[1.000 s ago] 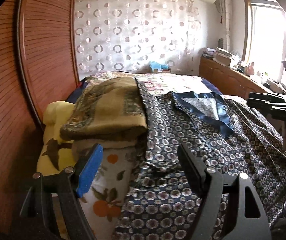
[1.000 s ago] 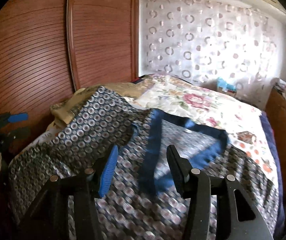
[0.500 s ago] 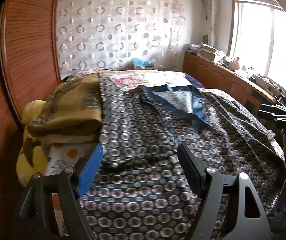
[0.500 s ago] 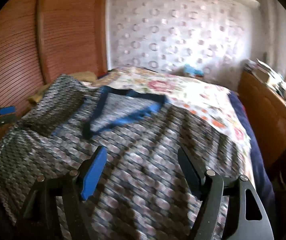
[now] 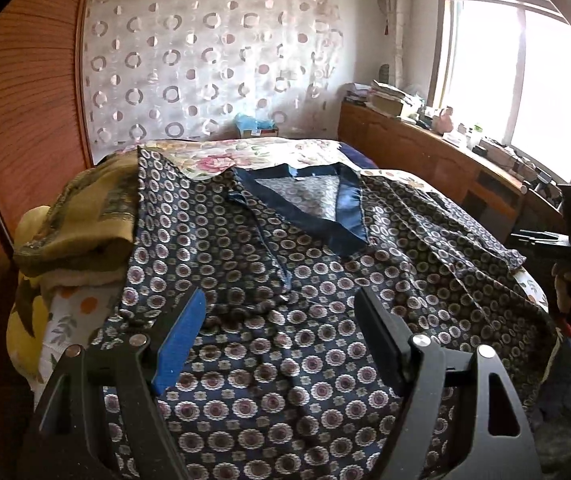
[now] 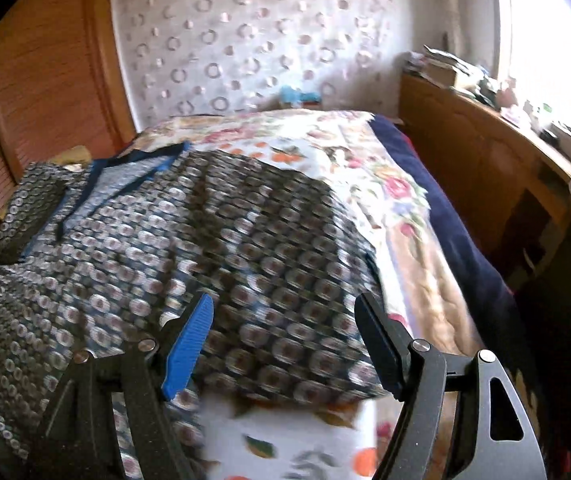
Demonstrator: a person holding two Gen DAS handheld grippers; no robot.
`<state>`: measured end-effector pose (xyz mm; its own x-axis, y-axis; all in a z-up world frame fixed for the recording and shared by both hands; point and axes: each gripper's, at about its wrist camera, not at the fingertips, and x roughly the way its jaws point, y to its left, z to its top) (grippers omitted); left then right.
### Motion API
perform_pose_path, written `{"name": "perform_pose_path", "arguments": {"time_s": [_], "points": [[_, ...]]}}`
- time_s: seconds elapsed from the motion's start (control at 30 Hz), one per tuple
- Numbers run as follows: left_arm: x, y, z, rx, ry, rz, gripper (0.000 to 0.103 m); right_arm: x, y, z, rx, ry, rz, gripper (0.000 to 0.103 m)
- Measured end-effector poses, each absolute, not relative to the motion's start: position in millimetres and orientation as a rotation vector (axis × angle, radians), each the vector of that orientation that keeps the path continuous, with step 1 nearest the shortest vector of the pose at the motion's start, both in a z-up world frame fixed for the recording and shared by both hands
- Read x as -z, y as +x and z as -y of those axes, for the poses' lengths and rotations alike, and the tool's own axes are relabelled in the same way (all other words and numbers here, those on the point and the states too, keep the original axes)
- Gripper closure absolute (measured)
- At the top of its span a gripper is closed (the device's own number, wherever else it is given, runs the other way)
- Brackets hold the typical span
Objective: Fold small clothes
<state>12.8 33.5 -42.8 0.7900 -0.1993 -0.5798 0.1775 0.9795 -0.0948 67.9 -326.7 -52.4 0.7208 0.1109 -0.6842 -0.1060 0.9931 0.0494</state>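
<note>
On bed (image 6: 401,216): patterned shirt (image 5: 285,280) spread flat, collar (image 5: 309,204) toward far end, one edge draped over blanket pile (image 5: 81,220). I see no fold made yet; whole task left. Left gripper (image 5: 279,336) wide, empty, over hem. Right gripper (image 6: 285,340) wide, empty, over shirt's side edge. No readable writing.
</note>
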Motion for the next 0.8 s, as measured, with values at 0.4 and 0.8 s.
{"name": "perform_pose_path", "arguments": {"time_s": [0.4, 0.8], "points": [[55.5, 14.8, -10.1, 0.243, -0.021, -0.665, 0.026, 71.8, 74.7, 343.1, -0.126, 0.056, -0.858, 0.028], [65.0, 13.8, 5.8, 0.276, -0.018, -0.685, 0.026, 81.7, 57.9, 364.4, -0.127, 0.088, -0.884, 0.028]]}}
